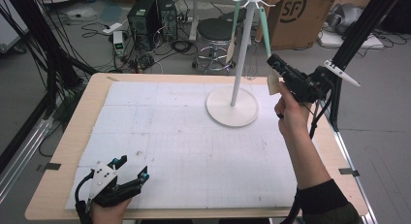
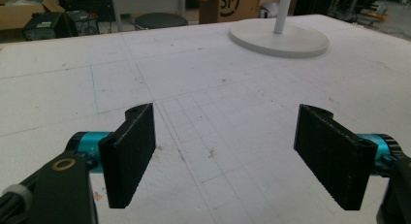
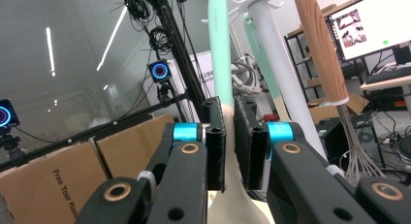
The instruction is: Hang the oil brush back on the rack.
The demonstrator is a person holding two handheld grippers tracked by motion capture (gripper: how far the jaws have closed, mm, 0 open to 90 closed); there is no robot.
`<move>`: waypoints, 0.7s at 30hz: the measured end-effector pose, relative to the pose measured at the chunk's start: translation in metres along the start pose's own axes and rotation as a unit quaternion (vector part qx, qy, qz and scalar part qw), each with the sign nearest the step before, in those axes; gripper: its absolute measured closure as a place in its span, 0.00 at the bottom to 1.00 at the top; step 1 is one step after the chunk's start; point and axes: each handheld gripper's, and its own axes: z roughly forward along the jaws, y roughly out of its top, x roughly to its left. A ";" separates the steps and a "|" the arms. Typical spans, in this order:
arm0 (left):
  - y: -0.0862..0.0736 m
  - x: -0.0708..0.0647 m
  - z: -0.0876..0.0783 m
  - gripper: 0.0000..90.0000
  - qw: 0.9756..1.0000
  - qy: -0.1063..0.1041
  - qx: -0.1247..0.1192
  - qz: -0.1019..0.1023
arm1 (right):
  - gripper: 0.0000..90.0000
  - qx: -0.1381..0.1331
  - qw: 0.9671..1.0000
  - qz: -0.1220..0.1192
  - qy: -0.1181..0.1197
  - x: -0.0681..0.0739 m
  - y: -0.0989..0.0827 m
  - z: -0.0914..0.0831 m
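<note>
Lifting the mint-handled spatula (image 3: 220, 78) straight up is judged best, so its loop clears the hook. The left gripper (image 1: 130, 169) rests wide open and empty at the worktop's (image 1: 58, 170) near left corner. The right gripper (image 3: 229, 146) is clamped on the spatula hanging from the white stand (image 1: 241, 54) near the far right edge; the whisk (image 3: 322, 54) hangs close beside.

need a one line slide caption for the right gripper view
Right claw shut on a mint-handled spatula hanging from the white rack pole.
</note>
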 end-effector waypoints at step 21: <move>0.000 0.001 -0.002 0.26 1.000 0.001 -0.003 -0.001 | 0.93 0.012 1.000 -0.002 -0.025 -0.002 0.001 0.010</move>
